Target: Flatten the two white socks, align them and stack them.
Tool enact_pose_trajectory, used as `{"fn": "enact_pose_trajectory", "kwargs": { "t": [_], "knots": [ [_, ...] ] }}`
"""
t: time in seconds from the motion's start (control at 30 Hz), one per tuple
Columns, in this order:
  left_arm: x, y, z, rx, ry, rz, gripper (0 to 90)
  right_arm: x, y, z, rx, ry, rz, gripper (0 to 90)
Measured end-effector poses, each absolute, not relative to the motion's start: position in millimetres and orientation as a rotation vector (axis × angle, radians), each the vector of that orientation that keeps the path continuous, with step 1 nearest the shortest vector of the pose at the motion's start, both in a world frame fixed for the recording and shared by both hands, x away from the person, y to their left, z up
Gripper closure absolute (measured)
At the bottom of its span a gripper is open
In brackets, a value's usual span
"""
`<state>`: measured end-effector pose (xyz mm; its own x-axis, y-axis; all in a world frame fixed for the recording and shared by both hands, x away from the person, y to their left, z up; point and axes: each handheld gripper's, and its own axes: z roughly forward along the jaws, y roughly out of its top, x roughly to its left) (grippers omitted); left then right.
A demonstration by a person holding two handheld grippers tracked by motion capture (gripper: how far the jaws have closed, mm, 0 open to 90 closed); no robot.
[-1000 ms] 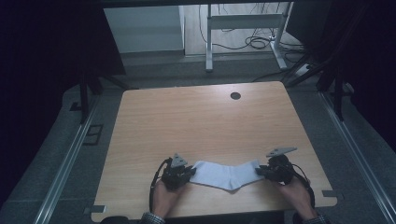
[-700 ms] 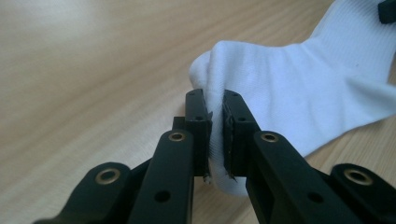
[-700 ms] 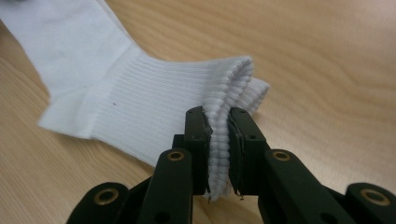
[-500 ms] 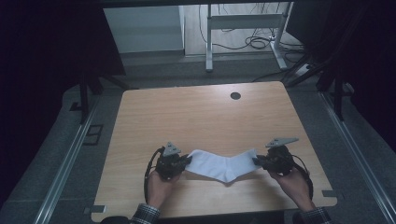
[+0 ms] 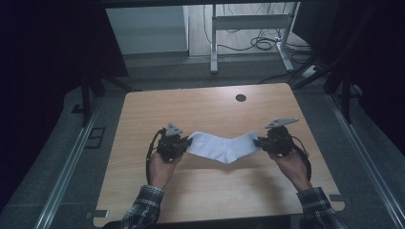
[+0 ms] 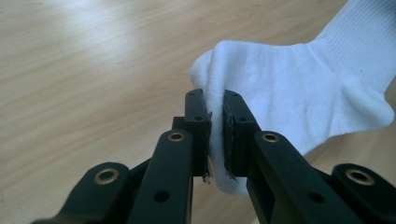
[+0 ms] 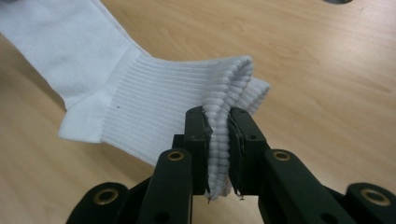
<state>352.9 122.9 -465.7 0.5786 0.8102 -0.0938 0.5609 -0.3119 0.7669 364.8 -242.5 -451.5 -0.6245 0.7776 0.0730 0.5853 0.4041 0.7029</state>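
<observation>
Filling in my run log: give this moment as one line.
left gripper: shut on white sock toe | right gripper: shut on cuff | sock: stretched between them above table

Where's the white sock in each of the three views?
High view: white sock at centre, strung in a shallow V between the left gripper and the right gripper.
Left gripper view: upper right, smooth toe end pinched between the jaws.
Right gripper view: upper left to centre, ribbed cuff pinched between the jaws.
Shared landmark: the heel corner, lowest point of the V.
</observation>
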Motion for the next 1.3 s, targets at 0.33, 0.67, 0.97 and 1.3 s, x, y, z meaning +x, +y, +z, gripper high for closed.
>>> {"fn": "enact_pose_trajectory", "kwargs": {
  "t": [0.33,0.67,0.97,1.3],
  "knots": [
    [382,123,-494,2.029,1.202,0.399,81.5,405,-229,-475,1.235,2.373,1.017,77.3],
    [386,120,-530,2.083,1.273,0.368,79.3,415,-226,-514,1.277,2.401,0.945,73.8],
    [384,123,-524,1.987,1.294,0.389,56.1,414,-229,-513,1.294,2.382,0.987,54.3],
    [378,124,-520,1.938,1.265,0.346,37.9,410,-225,-507,1.265,2.380,0.997,38.9]
  ]
}}
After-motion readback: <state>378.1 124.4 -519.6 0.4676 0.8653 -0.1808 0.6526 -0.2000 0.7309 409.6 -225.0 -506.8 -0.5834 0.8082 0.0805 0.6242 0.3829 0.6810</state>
